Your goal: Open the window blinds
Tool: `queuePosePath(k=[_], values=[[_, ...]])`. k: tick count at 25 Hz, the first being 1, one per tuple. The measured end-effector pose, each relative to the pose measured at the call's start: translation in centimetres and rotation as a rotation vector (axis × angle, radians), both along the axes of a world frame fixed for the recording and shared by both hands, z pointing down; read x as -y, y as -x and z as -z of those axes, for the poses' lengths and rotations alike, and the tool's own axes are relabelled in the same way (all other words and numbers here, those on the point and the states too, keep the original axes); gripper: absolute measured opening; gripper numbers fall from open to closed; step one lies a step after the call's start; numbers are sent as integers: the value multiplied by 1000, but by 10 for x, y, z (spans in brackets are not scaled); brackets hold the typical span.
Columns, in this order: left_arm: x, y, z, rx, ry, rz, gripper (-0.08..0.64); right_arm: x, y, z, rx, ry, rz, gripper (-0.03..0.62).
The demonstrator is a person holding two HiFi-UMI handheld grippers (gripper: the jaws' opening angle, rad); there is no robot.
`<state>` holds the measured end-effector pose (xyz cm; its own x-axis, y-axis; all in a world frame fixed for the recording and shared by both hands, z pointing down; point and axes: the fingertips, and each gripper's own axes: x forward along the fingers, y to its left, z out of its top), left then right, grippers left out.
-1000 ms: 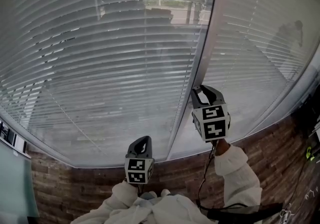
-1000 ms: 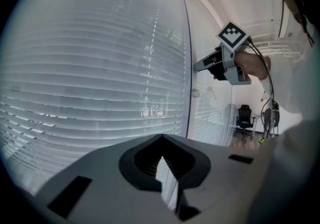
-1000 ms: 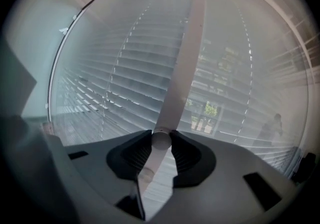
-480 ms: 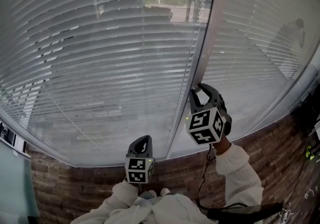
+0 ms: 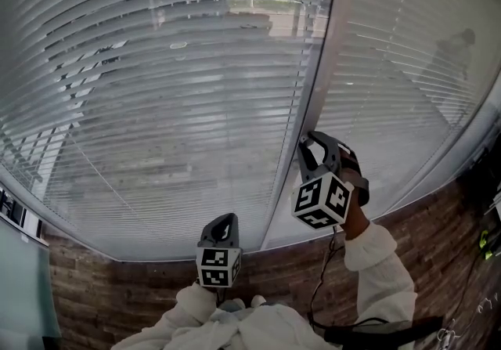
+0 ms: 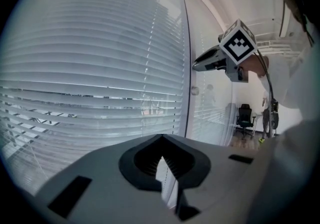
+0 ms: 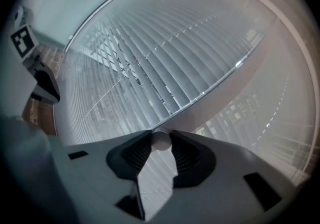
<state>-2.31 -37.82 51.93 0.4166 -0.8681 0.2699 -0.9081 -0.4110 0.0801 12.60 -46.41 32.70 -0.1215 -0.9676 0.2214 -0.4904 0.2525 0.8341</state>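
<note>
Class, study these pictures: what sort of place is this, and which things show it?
Probably an office: wide slatted blinds along the wall, a black swivel chair further off, and a wood-plank floor.

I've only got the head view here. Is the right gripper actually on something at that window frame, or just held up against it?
Observer: It is on something. The right gripper view shows the right gripper with its jaws closed on a small white round knob, pinched at the very tips, in front of the pale frame between the two panes.
Operator: Okay, and the left one, is it holding anything?
Observer: No. In the left gripper view the left gripper has its jaws together at the tips with nothing between them. Only the blinds show beyond.
</note>
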Motion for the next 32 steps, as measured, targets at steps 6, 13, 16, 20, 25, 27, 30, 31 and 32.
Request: queuePosePath(k=[6, 13, 16, 20, 25, 27, 30, 31, 32], values=[[1, 0, 2, 1, -3, 6, -2, -2, 2, -2, -193, -53, 38, 129], [1, -3, 1, 4, 3, 12, -2, -4, 3, -5, -464, -117, 86, 129], [0, -4, 0, 7, 7, 16, -2, -5, 3, -6, -552, -133, 102, 129], [1, -4, -2, 5, 11, 21, -2, -5, 2, -7, -579, -133, 115, 129], [2, -7, -2, 9, 9, 19, -2, -5, 3, -8, -602, -136, 120, 129], [2, -9, -1, 11, 5, 15, -2, -5, 2, -8, -666, -153, 123, 129], [1, -9, -1, 14, 7, 15, -2, -6, 3, -9, -746, -166, 139, 129], [1, -8, -2, 14, 8, 18, -2, -6, 5, -9, -748, -163, 147, 129], [1, -7, -2, 14, 10, 21, -2, -7, 5, -9, -748, -159, 152, 129]])
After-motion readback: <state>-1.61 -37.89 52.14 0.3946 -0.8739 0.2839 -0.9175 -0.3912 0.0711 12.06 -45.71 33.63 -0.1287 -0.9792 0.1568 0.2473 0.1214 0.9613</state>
